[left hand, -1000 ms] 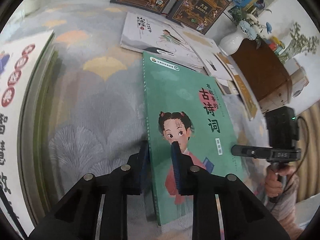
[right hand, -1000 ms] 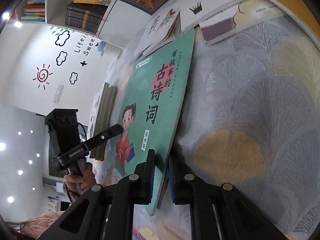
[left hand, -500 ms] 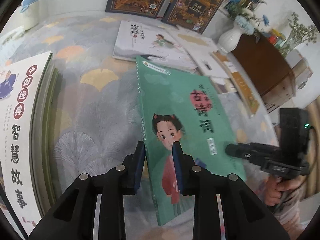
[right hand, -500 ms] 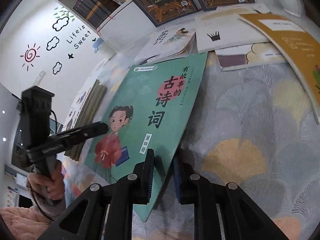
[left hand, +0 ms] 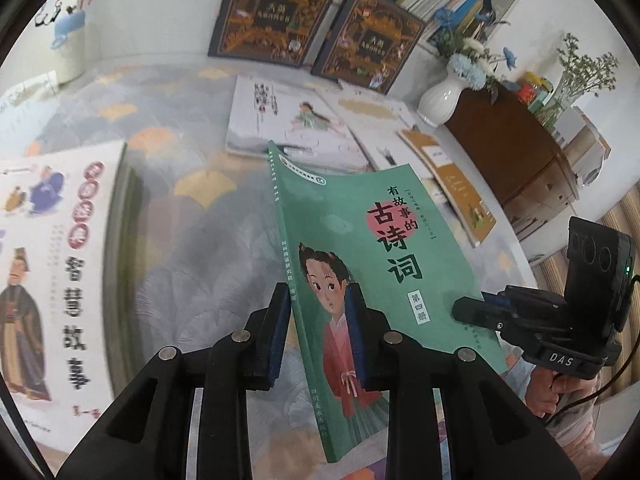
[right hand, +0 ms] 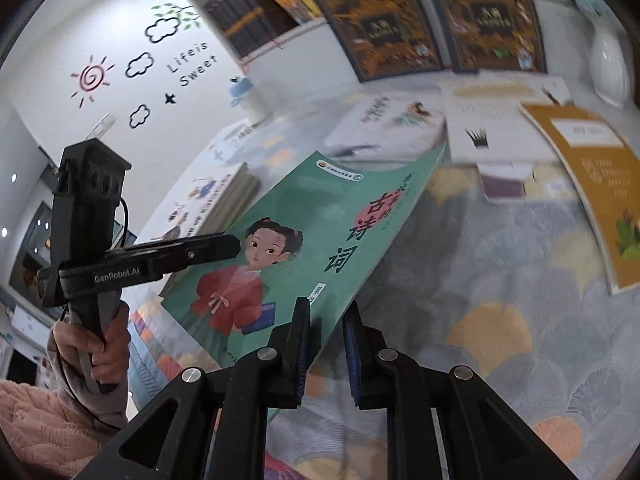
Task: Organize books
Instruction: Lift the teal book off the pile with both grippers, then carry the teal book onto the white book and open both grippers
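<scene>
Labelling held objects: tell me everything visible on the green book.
The green book is a thin softcover with a green cover, a cartoon child in a red robe, a pink circle and dark Chinese title lettering, plus white print down the spine. It is closed, lifted off the carpet and tilted. The left tongs grip its near edge by the spine; the right tongs grip the opposite edge. The cover bows slightly.

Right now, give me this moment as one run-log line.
step: lift book | left hand-held gripper: shut on green book spine edge | right hand-held gripper: shut on its opposite edge | book: clear of rug, tilted
</scene>
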The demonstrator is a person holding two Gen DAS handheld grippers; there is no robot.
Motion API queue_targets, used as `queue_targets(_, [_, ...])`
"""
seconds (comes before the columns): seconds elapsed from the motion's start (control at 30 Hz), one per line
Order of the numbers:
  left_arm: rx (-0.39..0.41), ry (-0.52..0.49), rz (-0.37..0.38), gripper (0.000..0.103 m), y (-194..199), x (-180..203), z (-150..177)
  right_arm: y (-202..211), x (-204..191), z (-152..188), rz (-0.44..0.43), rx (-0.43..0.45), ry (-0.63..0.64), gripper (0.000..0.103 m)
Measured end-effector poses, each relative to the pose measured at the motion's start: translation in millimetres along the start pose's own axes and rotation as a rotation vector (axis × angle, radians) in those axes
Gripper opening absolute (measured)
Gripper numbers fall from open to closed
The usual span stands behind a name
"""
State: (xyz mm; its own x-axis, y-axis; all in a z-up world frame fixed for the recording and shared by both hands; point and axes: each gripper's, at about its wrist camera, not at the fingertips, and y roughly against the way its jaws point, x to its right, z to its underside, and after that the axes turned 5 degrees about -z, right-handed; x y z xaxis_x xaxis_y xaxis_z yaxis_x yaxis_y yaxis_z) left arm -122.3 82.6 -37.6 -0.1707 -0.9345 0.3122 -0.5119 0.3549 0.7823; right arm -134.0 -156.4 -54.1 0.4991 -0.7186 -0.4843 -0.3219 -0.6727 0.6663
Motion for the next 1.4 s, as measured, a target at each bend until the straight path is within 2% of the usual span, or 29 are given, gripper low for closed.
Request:
queue_targets(0.4, [0.160, 0.013, -0.049, 0.026, 49, -14, -8, 1, -48, -21, -0.027, 0.070, 0.108, 0.016])
queue_targets(0.73, [0.260, 0.113, -0.105, 0.026, 79, -54, -10, -9, -92, -45, -0.063, 0.107, 0.216, 0.017])
queue_targets(1.03, [0.361, 0.217, -0.175, 0.026, 109, -102, -3, -51, -129, -67, -0.134, 0.080, 0.258, 0.017])
queue_targets(1.27, [0.373, 0.319, -0.231, 0.026, 114, -141, 6, -100, -152, -73, -0.172, 0.023, 0.254, 0.017])
queue_targets(1.33, [0.379, 0.329, -0.244, 0.031, 116, -149, 7, -113, -156, -73, -0.187, 0.004, 0.249, 0.017])
queue_targets(1.4, [0.379, 0.337, -0.267, 0.031, 116, -154, 8, -126, -161, -72, -0.203, -0.016, 0.246, 0.018])
